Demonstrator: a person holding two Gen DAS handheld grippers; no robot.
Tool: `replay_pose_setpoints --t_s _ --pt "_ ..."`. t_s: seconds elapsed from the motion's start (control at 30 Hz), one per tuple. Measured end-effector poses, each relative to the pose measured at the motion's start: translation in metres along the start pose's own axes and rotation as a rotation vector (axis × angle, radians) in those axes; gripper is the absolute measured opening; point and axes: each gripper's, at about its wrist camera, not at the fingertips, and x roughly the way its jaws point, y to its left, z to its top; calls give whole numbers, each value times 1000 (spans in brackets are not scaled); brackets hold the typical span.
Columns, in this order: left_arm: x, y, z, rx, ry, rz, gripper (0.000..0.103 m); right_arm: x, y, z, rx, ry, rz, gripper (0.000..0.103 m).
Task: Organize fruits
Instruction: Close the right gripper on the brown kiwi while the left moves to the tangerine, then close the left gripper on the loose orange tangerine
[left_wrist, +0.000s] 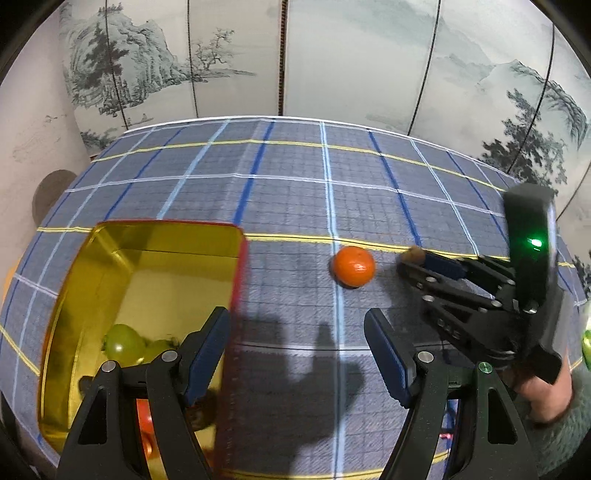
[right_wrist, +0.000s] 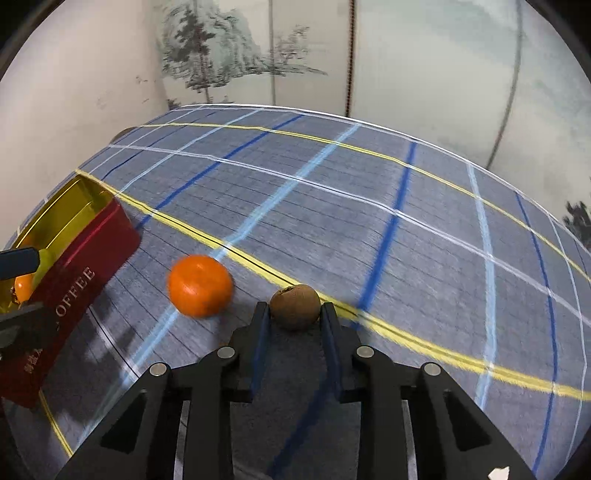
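- Right gripper (right_wrist: 294, 314): jaws clamped on small brown fruit (right_wrist: 294, 306), just above checked cloth (right_wrist: 369, 206).
- Left gripper (left_wrist: 297, 354): jaws wide apart, holding nothing, by red tin (left_wrist: 147, 258) rim.
- Orange (right_wrist: 200, 285) loose on cloth, btwn tin & brown fruit.
- Green fruit (left_wrist: 123, 343) inside tin.
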Motion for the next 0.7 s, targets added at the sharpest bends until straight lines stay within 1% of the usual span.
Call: replay_pose_setpoints --t_s 0.2,0.4,0.5,0.7 --pt "16 -17 4 6 10 -33 75 -16 -30 -19 81 -1 -40 25" --pt "34 -33 12 26 13 -30 75 -26 -48 -31 123 -3 -83 25" --pt "44 -40 16 41 18 -28 75 -30 -54 -36 142 -4 -94 25" --pt "63 -45 26 57 33 -19 74 -31 -59 -37 165 -4 -82 26"
